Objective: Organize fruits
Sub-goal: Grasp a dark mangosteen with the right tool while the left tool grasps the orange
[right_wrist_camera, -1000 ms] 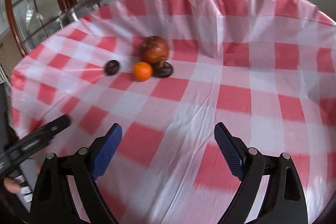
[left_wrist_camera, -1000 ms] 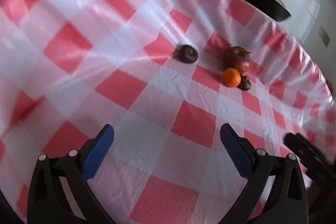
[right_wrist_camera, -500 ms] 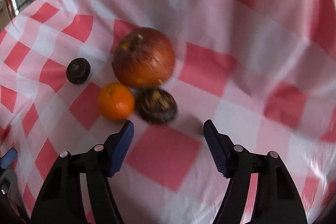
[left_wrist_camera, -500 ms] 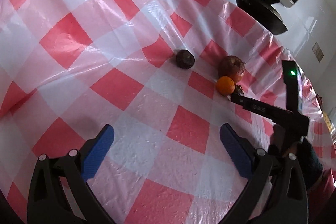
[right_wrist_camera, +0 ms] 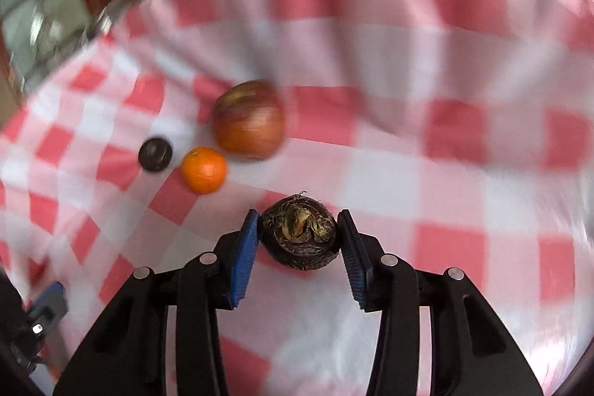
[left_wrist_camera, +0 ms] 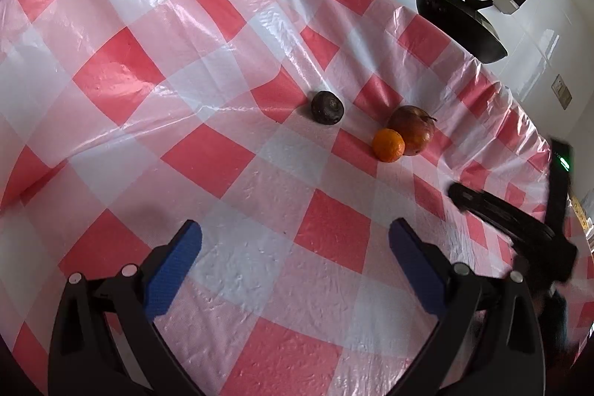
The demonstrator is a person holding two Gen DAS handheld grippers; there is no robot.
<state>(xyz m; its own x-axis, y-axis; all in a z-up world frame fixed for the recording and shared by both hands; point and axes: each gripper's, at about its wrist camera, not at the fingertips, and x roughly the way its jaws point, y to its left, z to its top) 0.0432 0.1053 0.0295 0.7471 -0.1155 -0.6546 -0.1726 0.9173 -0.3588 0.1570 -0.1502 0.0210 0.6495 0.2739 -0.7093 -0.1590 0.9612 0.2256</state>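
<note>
Since the earlier frames the right gripper (right_wrist_camera: pixel 299 244) has been brought forward to the cluster of fruit, and its jaws, wide apart a second ago, are closing around a dark brown husked fruit (right_wrist_camera: pixel 300 234) that then lay beside the orange. In the right wrist view that fruit is seen between the two blue pads (right_wrist_camera: pixel 243 257), both of which appear to touch its sides; whether it is lifted clear of the cloth cannot be told. Beyond it and to the left an orange (right_wrist_camera: pixel 204 169) is seen, just beside a larger reddish-brown fruit (right_wrist_camera: pixel 248 119), with a small dark round fruit (right_wrist_camera: pixel 155 153) a little further left. All rest on the red-and-white checked tablecloth (right_wrist_camera: pixel 408 173), which is blurred in this view. The left gripper (left_wrist_camera: pixel 293 270) is seen with its jaws wide apart and nothing between them, held over bare cloth well short of the fruit. In the left wrist view the right gripper (left_wrist_camera: pixel 512 225) shows at the right edge as a dark blurred shape. A black frying pan (left_wrist_camera: pixel 456 17) is noted past the far edge of the table.
</note>
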